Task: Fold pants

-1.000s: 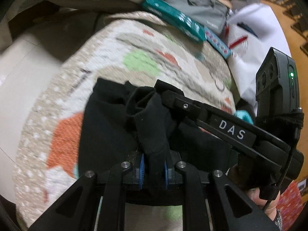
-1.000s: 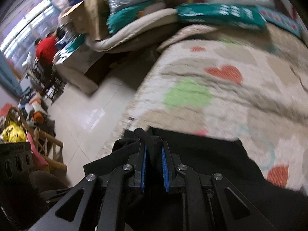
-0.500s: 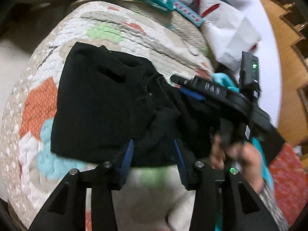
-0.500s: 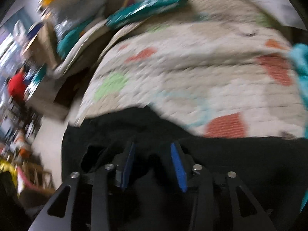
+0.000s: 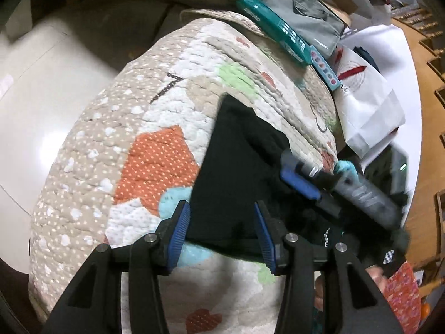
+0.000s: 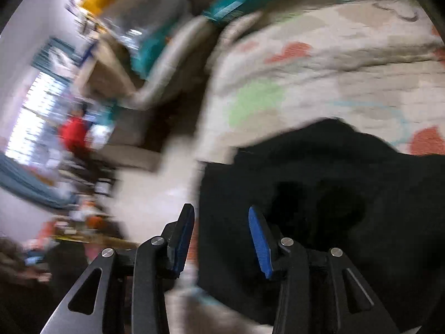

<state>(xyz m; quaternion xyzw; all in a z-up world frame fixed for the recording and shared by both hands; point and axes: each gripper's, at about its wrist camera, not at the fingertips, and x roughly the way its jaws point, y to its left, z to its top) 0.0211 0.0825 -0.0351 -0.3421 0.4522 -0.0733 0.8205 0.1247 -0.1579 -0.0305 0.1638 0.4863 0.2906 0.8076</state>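
Black pants [image 5: 239, 167] lie folded in a flat heap on a patterned quilt [image 5: 155, 153]. My left gripper [image 5: 222, 228] is open just above their near edge; its blue pads [image 5: 179, 231] stand apart and press on nothing. To the right, my right gripper [image 5: 300, 183] hovers over the pants, held by a hand [image 5: 375, 275]. The right wrist view is blurred. There the pants [image 6: 333, 194] fill the lower right, and the right gripper [image 6: 221, 233] is open over their left edge with no cloth pinched.
A teal box [image 5: 272, 25] and a grey bag [image 5: 308, 19] lie at the quilt's far end, a white paper bag [image 5: 367, 97] at its right. Pale floor [image 5: 36, 97] is on the left, wood [image 5: 425, 117] on the right. A person in red [image 6: 73, 133] is far off.
Both grippers were shut on bunched black cloth; they have opened and let it go. The pants now lie flat on the quilt, and both hands have drawn back.
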